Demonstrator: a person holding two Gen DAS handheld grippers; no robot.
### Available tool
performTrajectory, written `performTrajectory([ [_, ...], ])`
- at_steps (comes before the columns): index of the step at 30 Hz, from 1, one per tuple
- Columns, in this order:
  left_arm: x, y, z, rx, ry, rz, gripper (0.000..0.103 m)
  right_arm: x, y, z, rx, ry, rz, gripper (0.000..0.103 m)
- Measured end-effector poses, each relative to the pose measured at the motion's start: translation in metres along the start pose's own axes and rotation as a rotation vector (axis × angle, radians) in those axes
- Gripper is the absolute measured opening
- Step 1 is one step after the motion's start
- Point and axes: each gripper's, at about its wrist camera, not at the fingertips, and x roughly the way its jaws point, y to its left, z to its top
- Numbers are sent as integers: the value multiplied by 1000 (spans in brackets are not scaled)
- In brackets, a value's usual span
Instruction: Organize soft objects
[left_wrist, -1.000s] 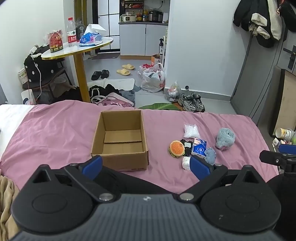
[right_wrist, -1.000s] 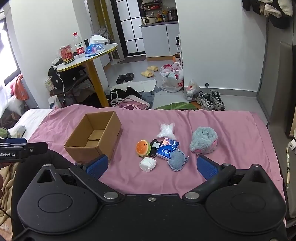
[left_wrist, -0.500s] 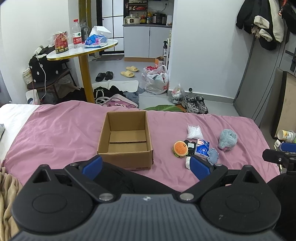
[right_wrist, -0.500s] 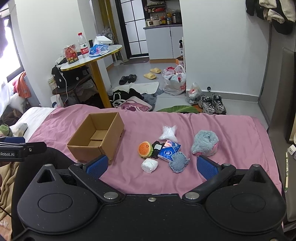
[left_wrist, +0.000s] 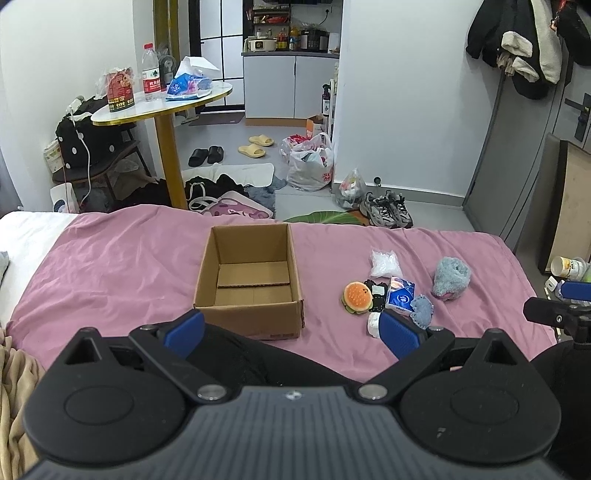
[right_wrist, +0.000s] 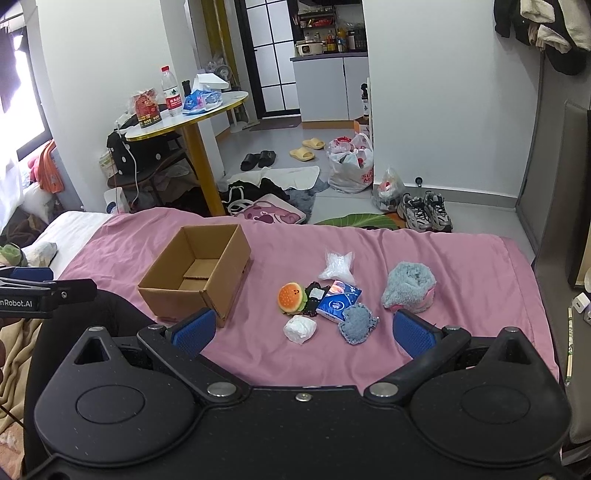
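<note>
Covering the bed, a pink sheet (right_wrist: 461, 258) carries an empty cardboard box (right_wrist: 195, 277) beside clustered soft items, burger plush (right_wrist: 292, 297) among them, apparently awaiting boxing; left gripper (left_wrist: 291, 328) and right gripper (right_wrist: 301, 330) hover, jaws spread, empty.

On the bed: one box (right_wrist: 195, 275), one burger toy (right_wrist: 292, 297), one tissue pack (right_wrist: 339, 301), two white bags (right_wrist: 337, 266), two blue plush items (right_wrist: 408, 286), one black item (right_wrist: 314, 295).
</note>
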Motion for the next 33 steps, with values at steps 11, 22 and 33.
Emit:
performTrajectory([
  [11,1,-1,0,6,2,4,100,-4,-1,1,0,0,-2,103],
  [22,1,-2,0,4,4,2,100,-3,-3,0,6,4,-9,103],
  [33,1,-2,0,1,-3,0,100,-1,-4,0,6,6,-6,103],
])
